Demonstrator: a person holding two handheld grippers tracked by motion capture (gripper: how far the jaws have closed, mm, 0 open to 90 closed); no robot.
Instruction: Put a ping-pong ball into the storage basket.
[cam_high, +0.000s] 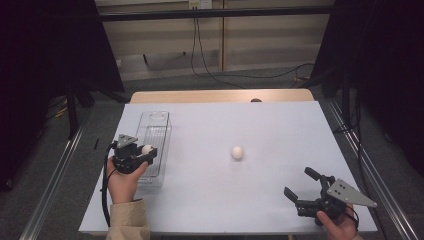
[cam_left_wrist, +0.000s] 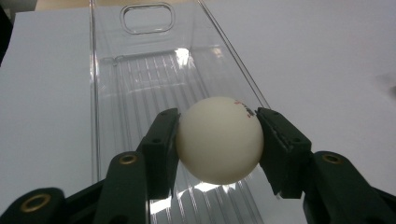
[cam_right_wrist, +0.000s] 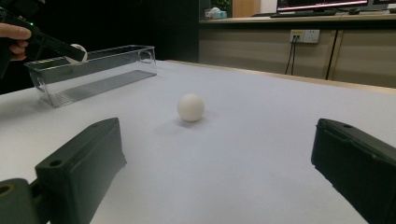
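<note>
The left claw grips a small white round ball above the clear plastic rectangular bin. The right claw gapes wide and empty over the white tabletop, well apart from a second white ball lying mid-tabletop.

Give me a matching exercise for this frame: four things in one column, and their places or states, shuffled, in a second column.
Things:
1. held ball
2. loose ball
3. clear bin
4. right gripper

States:
A. open, near the table's front right corner
B. lying alone mid-table
C. clamped in the left gripper, above the bin
D. standing at the table's left, nothing resting in it

Pairs: 1-C, 2-B, 3-D, 4-A
</note>
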